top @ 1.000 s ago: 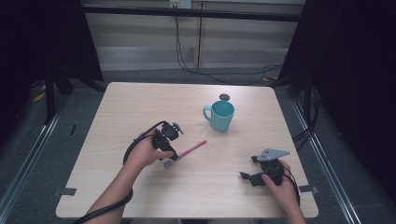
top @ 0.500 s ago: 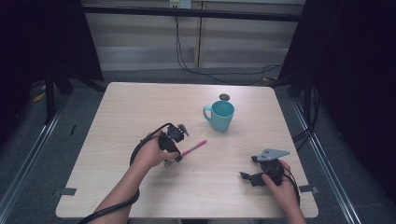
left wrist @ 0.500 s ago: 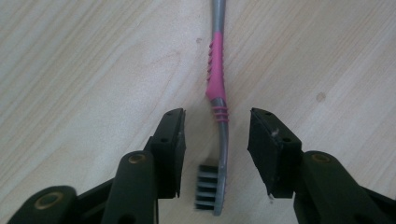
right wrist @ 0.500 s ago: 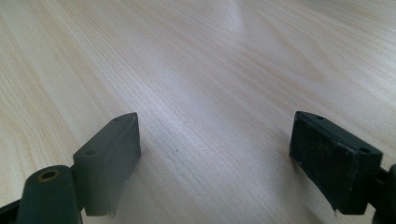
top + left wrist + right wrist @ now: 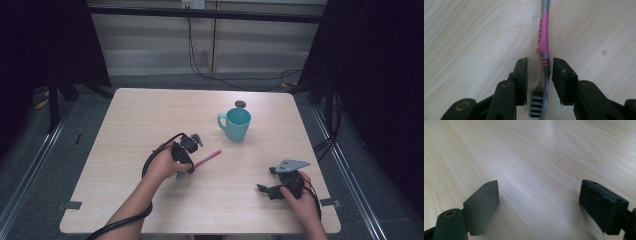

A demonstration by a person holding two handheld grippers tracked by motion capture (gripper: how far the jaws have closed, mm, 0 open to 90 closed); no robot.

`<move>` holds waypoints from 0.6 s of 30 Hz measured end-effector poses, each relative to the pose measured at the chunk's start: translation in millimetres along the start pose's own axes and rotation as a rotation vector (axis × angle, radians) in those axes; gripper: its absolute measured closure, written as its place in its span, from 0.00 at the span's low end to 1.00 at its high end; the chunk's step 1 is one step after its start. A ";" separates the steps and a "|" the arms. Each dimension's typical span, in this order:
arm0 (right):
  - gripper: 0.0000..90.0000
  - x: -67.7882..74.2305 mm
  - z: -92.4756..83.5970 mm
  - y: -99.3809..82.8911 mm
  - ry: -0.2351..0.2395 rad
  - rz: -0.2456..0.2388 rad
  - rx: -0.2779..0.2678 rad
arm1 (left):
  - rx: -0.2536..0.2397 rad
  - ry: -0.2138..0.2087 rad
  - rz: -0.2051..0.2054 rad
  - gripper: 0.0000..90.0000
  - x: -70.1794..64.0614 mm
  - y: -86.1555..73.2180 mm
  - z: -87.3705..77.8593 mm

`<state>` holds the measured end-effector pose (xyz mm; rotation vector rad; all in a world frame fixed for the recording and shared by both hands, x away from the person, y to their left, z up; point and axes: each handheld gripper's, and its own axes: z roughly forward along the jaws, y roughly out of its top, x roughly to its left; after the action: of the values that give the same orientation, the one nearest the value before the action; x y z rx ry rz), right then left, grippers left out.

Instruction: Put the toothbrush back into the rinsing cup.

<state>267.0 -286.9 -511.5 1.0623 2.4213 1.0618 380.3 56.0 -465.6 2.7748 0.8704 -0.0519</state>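
left gripper [image 5: 539, 62]: jaws just been closing, toothbrush [image 5: 544, 45] neck sits between them, touching one pad, not pinched yet | right gripper [image 5: 539, 192]: spread wide over bare table [image 5: 529, 150]

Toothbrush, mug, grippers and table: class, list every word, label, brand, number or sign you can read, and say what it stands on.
None can be read: the toothbrush, the mug, the left gripper, the right gripper and the table show no lettering.

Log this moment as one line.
left gripper: fingers closing around toothbrush, gap remains | right gripper: open, idle on table | cup: untouched
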 end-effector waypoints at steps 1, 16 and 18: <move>0.17 0.0 0.0 0.0 0.000 0.000 0.000 | 0.005 0.007 0.000 0.73 -0.5 0.2 0.7; 0.17 0.0 0.0 0.0 0.000 0.000 0.000 | 0.051 0.047 0.003 0.91 -6.5 6.5 3.2; 0.17 0.1 0.0 0.0 0.000 0.000 0.000 | 0.054 0.045 -0.007 0.92 -6.0 7.0 3.1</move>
<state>266.9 -286.9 -511.5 1.0626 2.4212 1.0621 379.4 46.3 -466.5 2.8338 0.9023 -0.0139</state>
